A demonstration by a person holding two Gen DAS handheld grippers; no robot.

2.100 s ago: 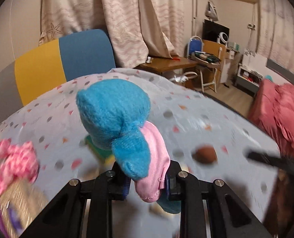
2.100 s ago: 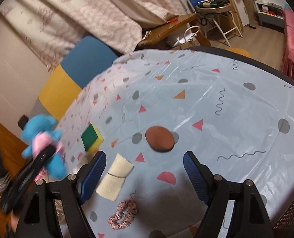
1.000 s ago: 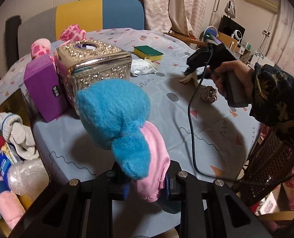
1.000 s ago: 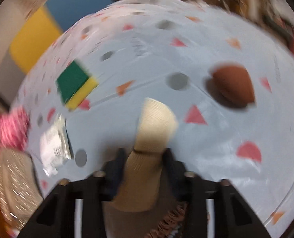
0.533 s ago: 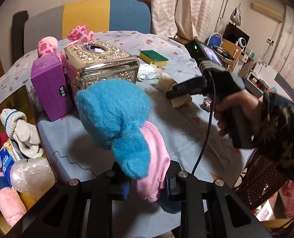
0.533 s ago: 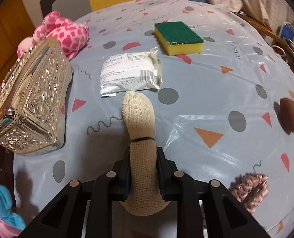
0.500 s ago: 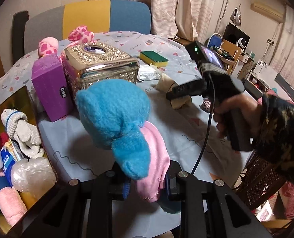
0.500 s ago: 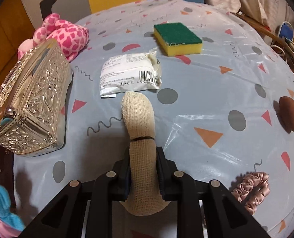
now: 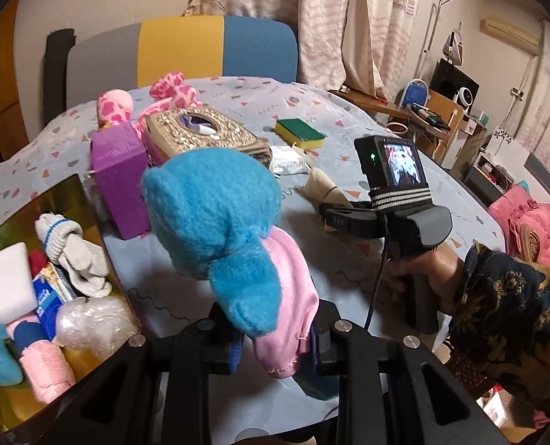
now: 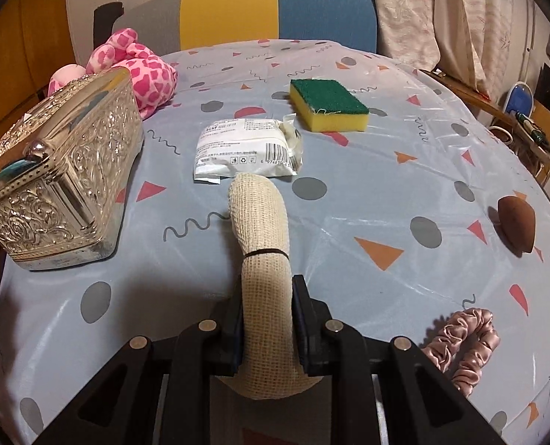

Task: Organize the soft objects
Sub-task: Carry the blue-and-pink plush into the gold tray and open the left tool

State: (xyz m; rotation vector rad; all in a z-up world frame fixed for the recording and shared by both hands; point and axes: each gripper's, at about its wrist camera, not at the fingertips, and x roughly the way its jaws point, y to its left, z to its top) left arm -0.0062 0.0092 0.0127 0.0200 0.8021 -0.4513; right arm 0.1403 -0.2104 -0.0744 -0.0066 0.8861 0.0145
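A: State of the left gripper (image 9: 275,341)?

B: Jaws clamped on the blue-and-pink plush toy (image 9: 219,222), held above the surface (image 10: 349,200); gold bin of soft items (image 9: 71,193) at 9 o'clock.

A: Right gripper (image 10: 267,319)?

B: Jaws closed tight on the beige mesh bandage roll (image 10: 260,222). White sealed packet (image 10: 245,148) at 12 o'clock, pink satin scrunchie (image 10: 464,345) at 3 o'clock.

I see blue toy (image 9: 208,215): fuzzy plush, pink cloth part | bandage roll (image 10: 262,244): coarse beige mesh weave | tissue box (image 10: 59,181): embossed shiny metal | tablecloth (image 10: 349,170): glossy smooth plastic | sponge (image 10: 328,104): yellow foam, rough green top | scrunchie (image 10: 464,345): satin sheen | my grippers: matt black plastic
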